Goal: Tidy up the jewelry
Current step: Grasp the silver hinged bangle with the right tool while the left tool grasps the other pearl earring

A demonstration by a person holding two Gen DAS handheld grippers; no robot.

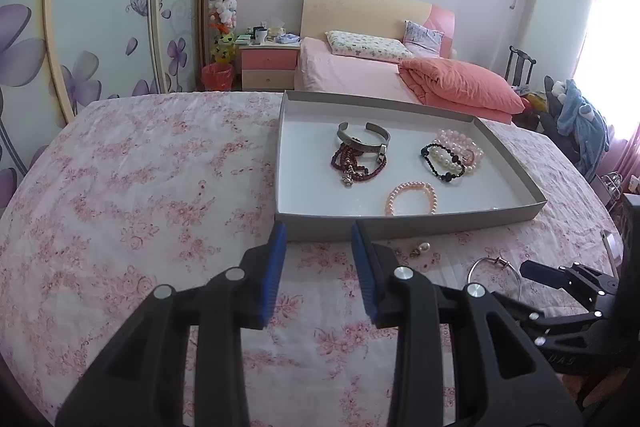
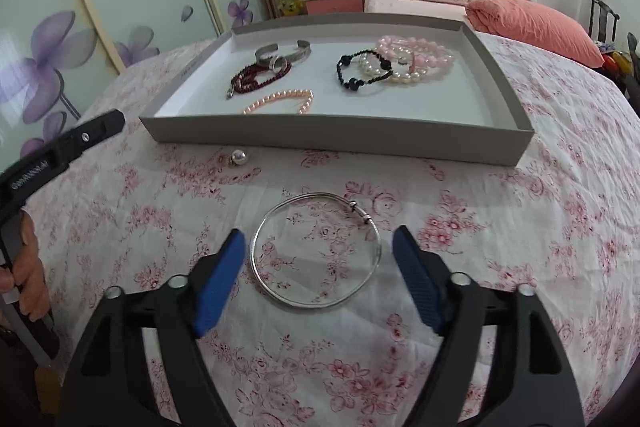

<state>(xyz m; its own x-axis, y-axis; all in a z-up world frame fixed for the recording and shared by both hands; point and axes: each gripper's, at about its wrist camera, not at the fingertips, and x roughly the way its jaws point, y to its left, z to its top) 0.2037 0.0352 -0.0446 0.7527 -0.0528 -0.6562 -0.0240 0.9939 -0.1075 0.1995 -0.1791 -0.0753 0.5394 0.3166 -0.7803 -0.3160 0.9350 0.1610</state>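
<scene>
Left wrist view
Left gripper [image 1: 319,235]: nearest the lens, jaws parted and empty, blue pads facing each other, over the floral bedspread [image 1: 140,187] just short of the tray.
Tray [image 1: 404,225]: shallow grey cardboard, white inside, resting on the bedspread.
Tray contents: silver cuff bracelet [image 1: 362,135] touching a dark red bead bracelet [image 1: 354,163]; black bead bracelet [image 1: 442,163] overlapping a white pearl bracelet [image 1: 446,157] and a pale pink bead pile [image 1: 460,141]; pink pearl bracelet [image 1: 412,197] near the front wall.
Pearl earring [image 1: 420,249]: on the bedspread, just outside the tray's front wall.

Right wrist view
Right gripper [image 2: 319,247]: jaws spread wide, released, pads not touching anything.
Silver bangle [image 2: 316,249]: flat on the bedspread, lying between the gripper's blue fingers [image 2: 218,287], apart from both.
Pearl earring: beyond the bangle, beside the tray.
Person's hand [image 2: 28,267]: at left edge, on the other gripper's handle.
</scene>
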